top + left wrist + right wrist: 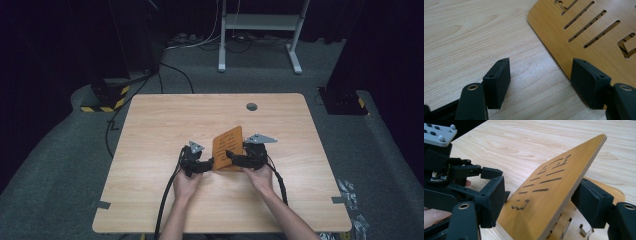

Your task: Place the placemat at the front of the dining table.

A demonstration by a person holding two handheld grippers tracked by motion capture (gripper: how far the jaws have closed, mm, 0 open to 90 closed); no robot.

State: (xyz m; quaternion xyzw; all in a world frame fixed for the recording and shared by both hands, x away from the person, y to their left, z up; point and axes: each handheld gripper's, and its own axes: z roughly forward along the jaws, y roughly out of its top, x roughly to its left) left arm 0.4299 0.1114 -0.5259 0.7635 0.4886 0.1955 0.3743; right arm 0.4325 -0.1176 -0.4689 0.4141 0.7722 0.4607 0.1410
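Near, open left gripper (540,82) and right gripper (544,207) clamping tilted slotted board (554,185), on pale wooden table (165,115), grey carpet (60,150) around; second board (609,188) underneath in right gripper view.

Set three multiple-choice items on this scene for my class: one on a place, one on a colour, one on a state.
1. Where is the slotted board? A between the right gripper's jaws; B on the floor; C on a chair.
2. What colour is the board? A blue; B white; C orange-brown.
3. How is the left gripper? A shut on the board; B open; C shut on a cable.
Key: 1 A, a pad sits on each face of it; 2 C, its face is orange-brown; 3 B, bare table shows between its jaws.
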